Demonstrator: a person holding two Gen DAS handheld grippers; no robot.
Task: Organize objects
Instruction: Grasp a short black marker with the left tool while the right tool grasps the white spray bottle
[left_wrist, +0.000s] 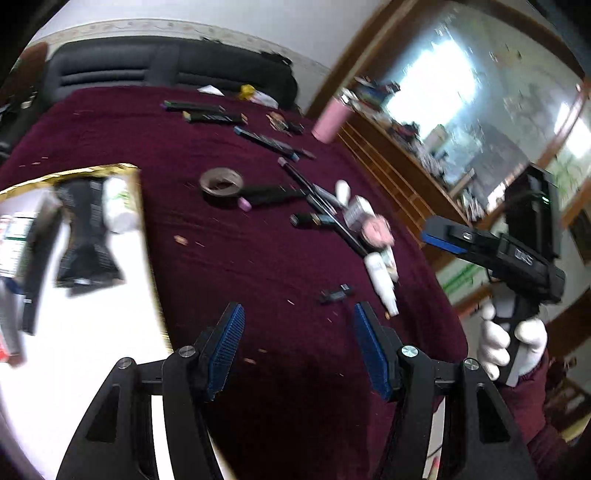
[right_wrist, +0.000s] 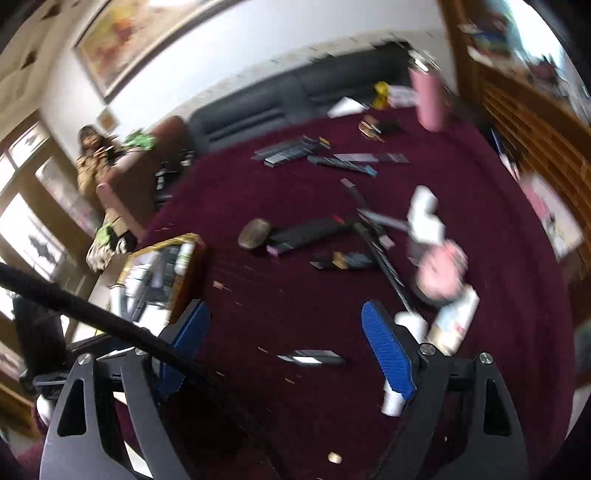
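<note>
Small items lie scattered over a maroon tablecloth (left_wrist: 258, 258): a brown tape roll (left_wrist: 221, 184), flat dark palettes (left_wrist: 210, 116), a long black stick (left_wrist: 321, 206), a pink round compact (left_wrist: 376, 229), white tubes (left_wrist: 382, 280) and a small black piece (left_wrist: 336, 294). A white box with a gold rim (left_wrist: 92, 171) holds several items at the left. My left gripper (left_wrist: 298, 310) hangs open over bare cloth, just short of the small black piece. My right gripper (right_wrist: 284, 308) is open above that same black piece (right_wrist: 314, 357), with nothing between its pads. A white-gloved hand (left_wrist: 509, 343) holds it.
A pink tumbler (left_wrist: 330, 120) stands at the far table edge. Behind the table is a black sofa (left_wrist: 166, 66), and a wooden cabinet (left_wrist: 406, 166) runs along the right. A person (right_wrist: 99, 166) stands far left. A black cable (right_wrist: 110, 321) crosses my right gripper's left finger.
</note>
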